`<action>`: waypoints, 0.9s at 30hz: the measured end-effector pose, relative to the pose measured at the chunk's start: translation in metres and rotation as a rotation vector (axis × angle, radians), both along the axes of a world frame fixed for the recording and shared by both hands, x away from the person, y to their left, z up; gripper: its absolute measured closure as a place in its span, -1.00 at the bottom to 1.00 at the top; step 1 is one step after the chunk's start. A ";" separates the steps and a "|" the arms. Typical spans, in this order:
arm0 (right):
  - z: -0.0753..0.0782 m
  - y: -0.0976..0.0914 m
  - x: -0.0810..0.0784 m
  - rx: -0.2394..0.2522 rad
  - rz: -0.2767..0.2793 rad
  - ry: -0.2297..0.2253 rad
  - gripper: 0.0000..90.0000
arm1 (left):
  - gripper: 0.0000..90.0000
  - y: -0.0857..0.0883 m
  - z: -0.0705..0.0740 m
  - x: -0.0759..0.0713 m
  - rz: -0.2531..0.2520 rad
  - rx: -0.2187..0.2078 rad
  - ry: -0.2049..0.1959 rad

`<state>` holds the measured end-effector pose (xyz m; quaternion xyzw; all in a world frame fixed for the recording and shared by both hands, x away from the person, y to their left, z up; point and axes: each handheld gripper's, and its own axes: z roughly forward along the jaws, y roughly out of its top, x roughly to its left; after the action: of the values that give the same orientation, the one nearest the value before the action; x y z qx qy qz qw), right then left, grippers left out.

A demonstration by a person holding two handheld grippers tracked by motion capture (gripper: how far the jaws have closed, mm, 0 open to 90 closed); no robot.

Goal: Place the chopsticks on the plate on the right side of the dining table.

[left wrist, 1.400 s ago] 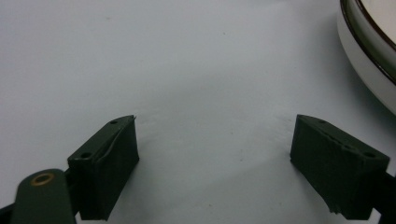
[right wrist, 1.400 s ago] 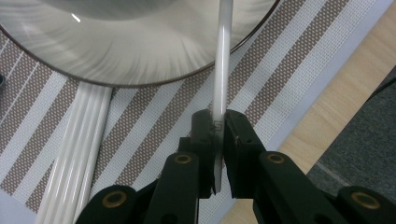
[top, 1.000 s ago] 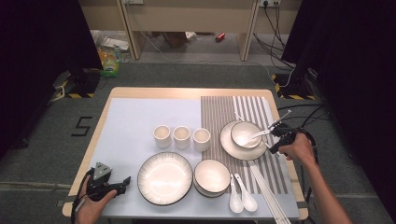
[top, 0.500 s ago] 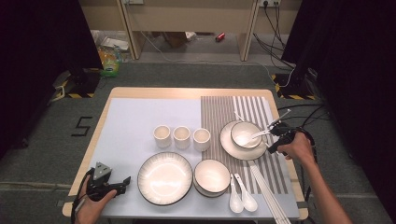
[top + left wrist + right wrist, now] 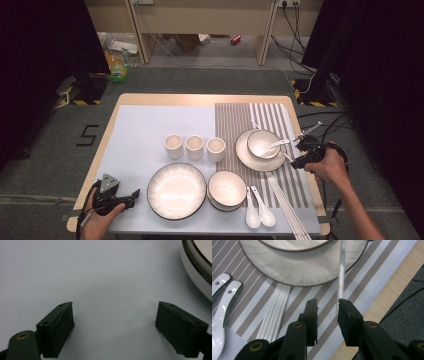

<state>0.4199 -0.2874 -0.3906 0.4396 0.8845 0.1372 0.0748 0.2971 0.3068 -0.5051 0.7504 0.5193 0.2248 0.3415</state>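
Table-laying nearly done, one chopstick to go: closest to me, my left gripper (image 5: 134,194) rests on the smooth grey table (image 5: 165,100), well to the near left of the small plate (image 5: 242,150), its jaws wide apart and empty. Just nearer than that plate lie a flat pile of ribbed white chopsticks (image 5: 287,205) and two glossy spoons (image 5: 257,207). To its near left sit a deep bowl (image 5: 227,189) and a large dark-rimmed plate (image 5: 176,190). At the small plate's right edge, my right gripper (image 5: 327,306) has just been opening its jaws. The thin white chopstick (image 5: 340,277) leans over the plate's rim, its tip loose between them. I judge it released but not yet laid straight. Left of the plate stand three matte cups (image 5: 194,146).
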 end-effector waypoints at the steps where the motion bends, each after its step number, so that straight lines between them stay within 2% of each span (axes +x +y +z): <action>1: 0.000 0.000 -0.003 0.006 0.001 0.002 0.53 | -0.69 0.000 0.000 0.000 0.000 0.001 0.000; 5: -0.003 0.000 -0.017 0.020 0.022 0.007 0.53 | -0.69 0.000 0.000 0.000 0.001 0.001 0.000; 12: -0.010 -0.005 -0.037 0.039 0.026 0.023 0.51 | -0.68 0.000 0.000 0.000 0.000 0.001 0.001; 16: -0.014 -0.009 -0.046 0.055 0.027 0.018 0.50 | -0.69 0.000 0.000 0.000 -0.001 0.002 0.000; 27: -0.023 -0.011 -0.072 0.086 0.039 0.040 0.50 | -0.69 0.000 0.000 0.000 0.005 0.003 -0.007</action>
<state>0.3478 -0.2985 -0.4139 0.4277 0.8875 0.1678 0.0352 0.2972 0.3064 -0.5056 0.7488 0.5196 0.2290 0.3418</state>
